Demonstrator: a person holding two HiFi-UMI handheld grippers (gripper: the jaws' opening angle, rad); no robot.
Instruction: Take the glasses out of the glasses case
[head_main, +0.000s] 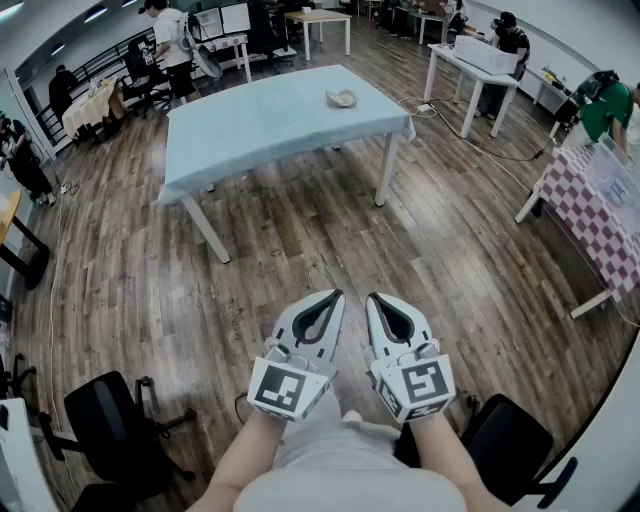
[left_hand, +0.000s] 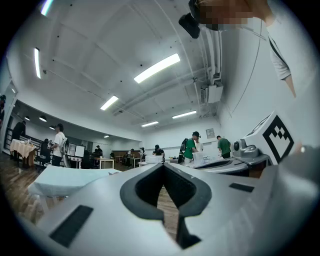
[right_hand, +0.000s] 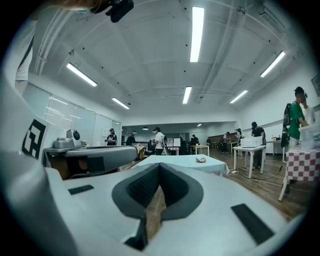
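The glasses case (head_main: 341, 98), a small pale lump, lies near the far right of a table with a light blue cloth (head_main: 262, 125). It also shows small and distant in the right gripper view (right_hand: 201, 159). I cannot tell at this distance if it stands ajar, and no glasses show. Both grippers hang side by side over the wooden floor, well short of the table. My left gripper (head_main: 335, 295) (left_hand: 163, 166) is shut with nothing in it. My right gripper (head_main: 372, 297) (right_hand: 160, 165) is shut and empty too.
Black office chairs stand at my lower left (head_main: 110, 420) and lower right (head_main: 510, 440). A table with a red checked cloth (head_main: 590, 215) is at the right, a white table (head_main: 480, 65) with a box behind it. A cable (head_main: 470, 140) runs over the floor. People work along the far walls.
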